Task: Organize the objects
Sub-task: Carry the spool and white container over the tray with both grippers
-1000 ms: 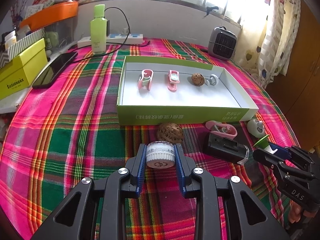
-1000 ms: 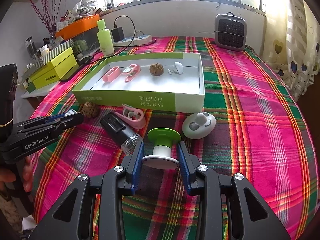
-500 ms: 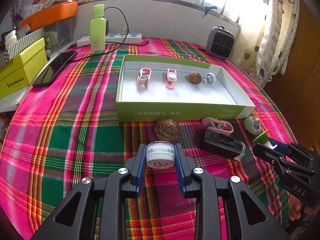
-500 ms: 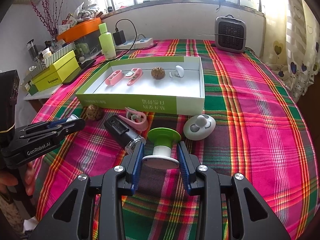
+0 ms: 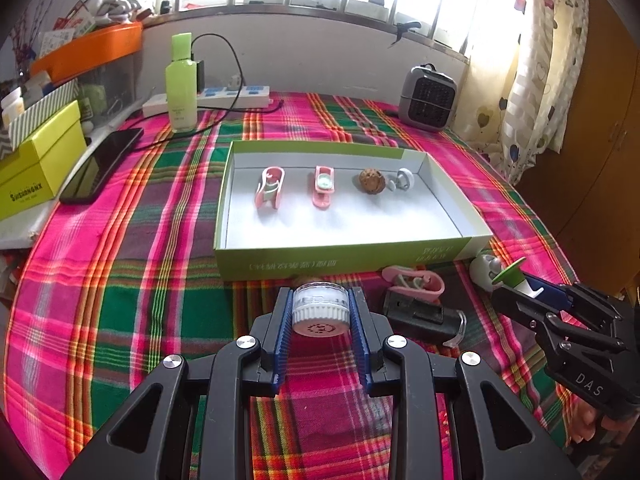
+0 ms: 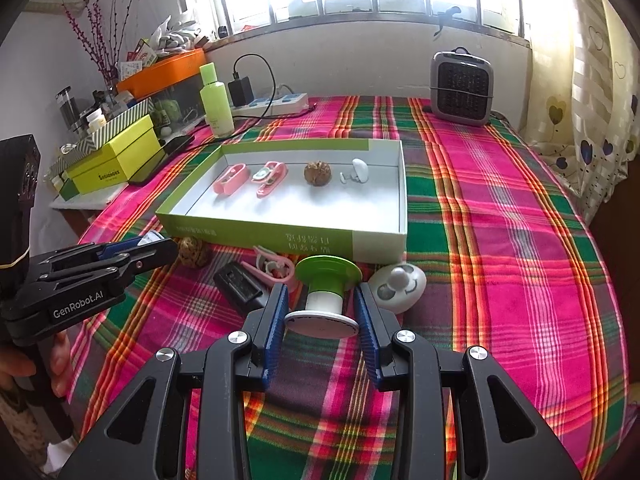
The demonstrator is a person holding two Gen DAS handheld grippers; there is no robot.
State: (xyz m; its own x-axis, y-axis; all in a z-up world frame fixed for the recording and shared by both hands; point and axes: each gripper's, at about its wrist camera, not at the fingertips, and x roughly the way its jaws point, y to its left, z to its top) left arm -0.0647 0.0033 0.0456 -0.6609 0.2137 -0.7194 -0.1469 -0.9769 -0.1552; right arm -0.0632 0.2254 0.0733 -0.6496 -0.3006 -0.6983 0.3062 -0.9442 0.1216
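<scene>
Holding a small white jar point(image 5: 319, 307) clamped in my left gripper point(image 5: 319, 312), I see the green box point(image 5: 280, 266) just ahead, four items lined inside. My right gripper point(image 6: 320, 312) is closed on a green-topped spool point(image 6: 326, 292), near the white egg toy point(image 6: 398, 287) on the plaid cloth point(image 6: 520, 260).

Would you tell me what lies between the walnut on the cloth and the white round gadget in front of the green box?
In the right wrist view, between the walnut and white gadget lie a black device and pink clip; the held green-topped spool partly hides that stretch.
</scene>
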